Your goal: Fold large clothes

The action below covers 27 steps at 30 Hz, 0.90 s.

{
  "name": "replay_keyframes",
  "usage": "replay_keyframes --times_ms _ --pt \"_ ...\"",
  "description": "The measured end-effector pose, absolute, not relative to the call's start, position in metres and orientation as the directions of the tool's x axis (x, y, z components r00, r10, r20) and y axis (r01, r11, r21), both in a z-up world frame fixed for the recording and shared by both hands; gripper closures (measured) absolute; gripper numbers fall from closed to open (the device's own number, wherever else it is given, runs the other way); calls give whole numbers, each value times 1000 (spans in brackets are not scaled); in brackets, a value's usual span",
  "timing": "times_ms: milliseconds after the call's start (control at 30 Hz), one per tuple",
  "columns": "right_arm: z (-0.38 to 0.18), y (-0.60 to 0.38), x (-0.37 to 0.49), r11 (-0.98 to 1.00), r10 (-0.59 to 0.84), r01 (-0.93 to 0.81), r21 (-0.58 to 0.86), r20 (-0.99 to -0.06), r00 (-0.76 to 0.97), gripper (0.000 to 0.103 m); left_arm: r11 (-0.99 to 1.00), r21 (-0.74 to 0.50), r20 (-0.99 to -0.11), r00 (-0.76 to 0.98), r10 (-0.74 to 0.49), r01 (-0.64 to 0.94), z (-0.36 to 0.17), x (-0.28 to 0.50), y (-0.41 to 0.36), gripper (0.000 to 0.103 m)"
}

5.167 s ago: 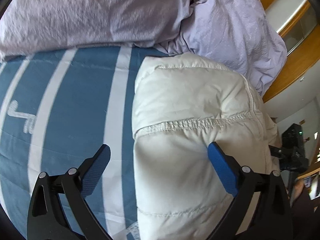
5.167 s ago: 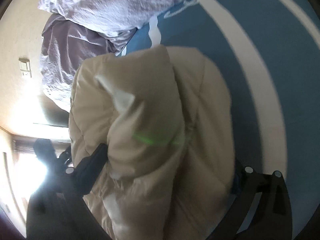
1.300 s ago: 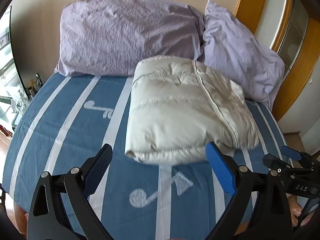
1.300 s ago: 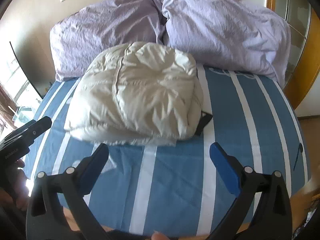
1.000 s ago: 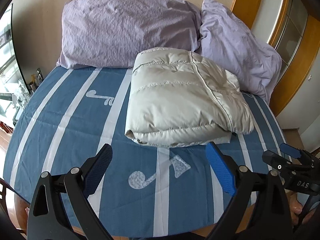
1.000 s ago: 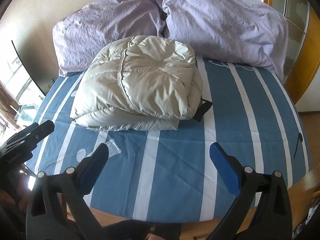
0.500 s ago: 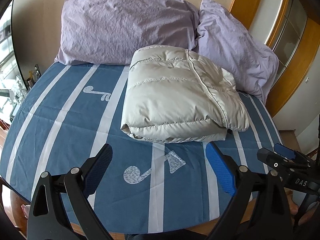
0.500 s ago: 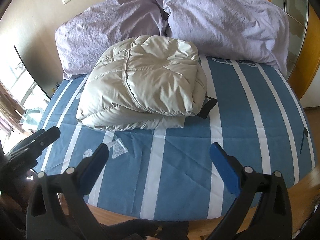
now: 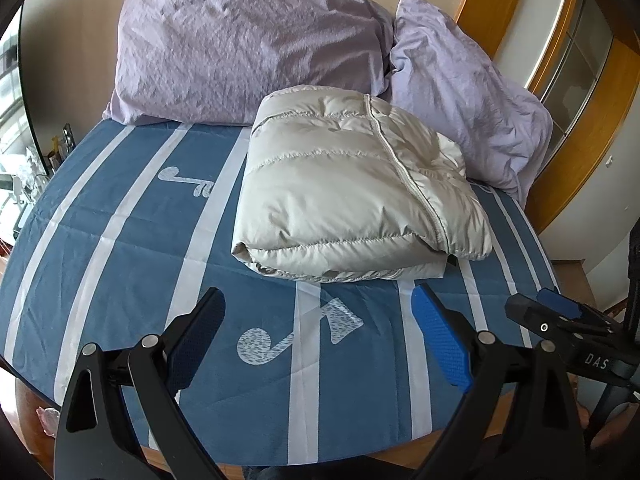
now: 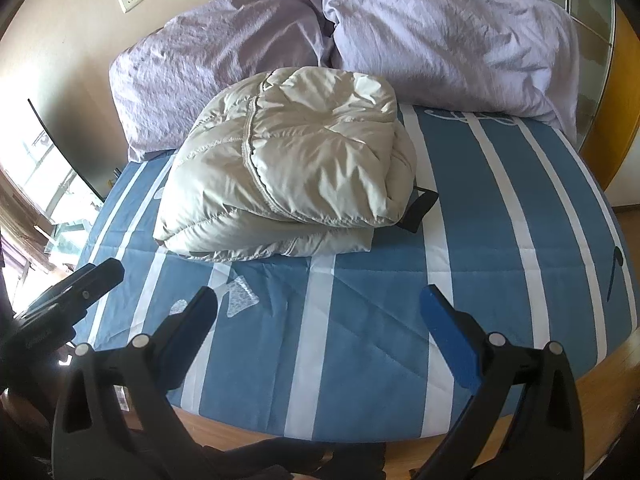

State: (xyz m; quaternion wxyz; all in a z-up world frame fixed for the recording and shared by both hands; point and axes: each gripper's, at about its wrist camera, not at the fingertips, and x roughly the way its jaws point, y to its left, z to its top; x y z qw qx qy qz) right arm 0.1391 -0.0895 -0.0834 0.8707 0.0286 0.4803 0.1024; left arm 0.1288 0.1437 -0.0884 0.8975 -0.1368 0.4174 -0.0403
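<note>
Nearest me, my left tongs (image 9: 316, 332) gape wide with nothing between the blue pads, and my right tongs (image 10: 318, 328) are spread the same way, empty too. Both hang over the near edge of the bed (image 9: 120, 264), clear of the cloth. Past them lies bare striped sheet with its note prints. At 12 o'clock from the left tongs, and about 11 o'clock from the right, the jacket (image 9: 352, 196) sits as a folded bundle, its far end touching the pillows (image 9: 248, 48). The fold looks done to me. What worries me is the puffy filling: the top layer may spring up and slide off the lower one. A black strap (image 10: 420, 206) pokes out at the jacket's 3 o'clock side, and it could snag my tongs if I reach in again.
</note>
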Motion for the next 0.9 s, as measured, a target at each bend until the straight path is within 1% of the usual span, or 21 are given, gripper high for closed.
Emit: replay_keyframes --times_ms 900 --pt "-88 -89 142 974 222 -149 169 -832 509 2 957 -286 -733 652 -193 -38 -89 131 139 8"
